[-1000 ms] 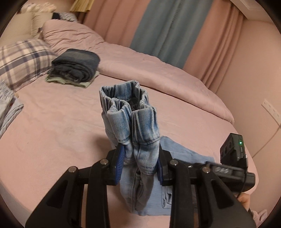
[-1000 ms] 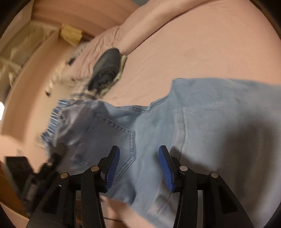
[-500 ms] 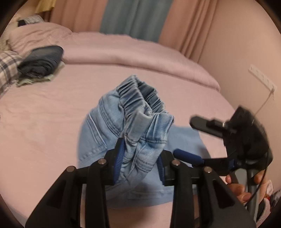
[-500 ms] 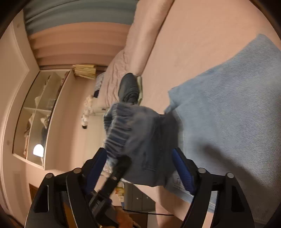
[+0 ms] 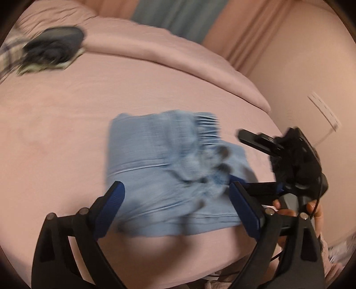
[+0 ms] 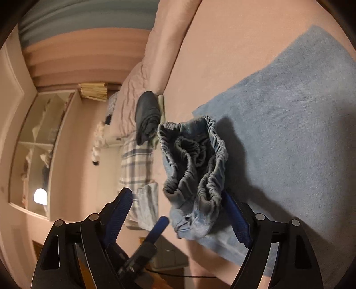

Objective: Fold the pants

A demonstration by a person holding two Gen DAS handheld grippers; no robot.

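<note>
Pants [image 5: 164,164], light blue denim with an elastic gathered waistband [image 6: 195,155], lay in a partly folded heap on the pink bed [image 5: 55,124], near its front edge.

Left claw [image 5: 175,200]: jaws spread wide and opening, blue pads clear of the cloth; the pants lay beyond and between the two fingers, ungripped. View blurred.

Right claw [image 6: 180,213]: jaws likewise wide and opening a little. The bunched waistband stood up between the fingers, close against the right-hand pad [image 6: 235,220]; whether it touched could not be told. The left-hand pad stood apart from the cloth. A hand [image 5: 311,209] held this claw's grip, seen at the right of the left wrist view.

Farther out: a flat layer of the same denim spread on the bed beneath the heap. A dark folded garment [image 5: 53,46] rested on a pale one at the far side of the bed, beside a plaid pillow [image 6: 135,164]. Pink duvet [image 5: 178,55] lay along the far edge. Pink and blue curtains [image 5: 182,15] hung behind.
</note>
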